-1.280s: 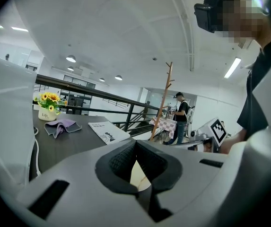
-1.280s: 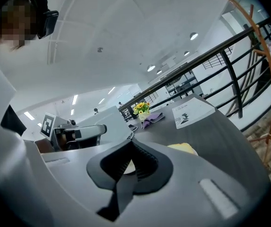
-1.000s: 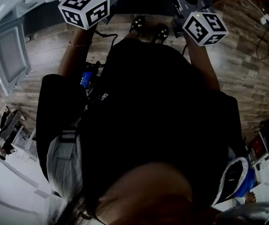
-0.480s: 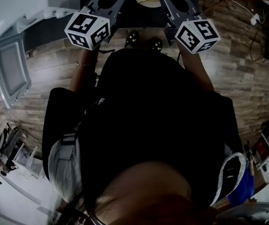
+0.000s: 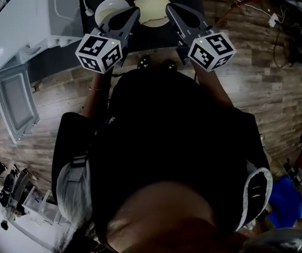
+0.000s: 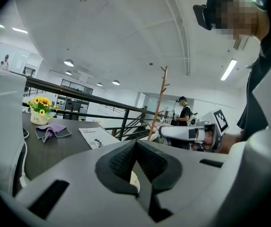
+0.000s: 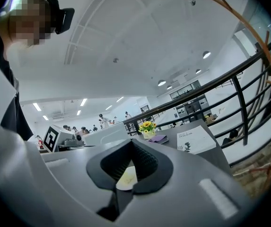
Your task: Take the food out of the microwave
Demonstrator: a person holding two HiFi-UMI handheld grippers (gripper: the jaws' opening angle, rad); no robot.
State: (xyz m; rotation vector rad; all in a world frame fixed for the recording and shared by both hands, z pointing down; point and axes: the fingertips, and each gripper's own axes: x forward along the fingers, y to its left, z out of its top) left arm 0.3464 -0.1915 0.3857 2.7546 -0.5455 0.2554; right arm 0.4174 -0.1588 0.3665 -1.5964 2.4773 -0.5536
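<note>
Neighbouring the plate (image 5: 152, 12): microwave (image 5: 40, 20), flowerpot (image 6: 39, 117), booklet (image 6: 96, 137).

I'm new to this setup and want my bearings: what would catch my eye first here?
Two tools bearing black-and-white marker cubes, the left tool and the right tool, flank a plate of pale food at the top of the head view. At its left, the white microwave stands with its door open.

Smooth wht plate (image 5: 152, 23), wood-plank floor (image 5: 277, 88)
</note>
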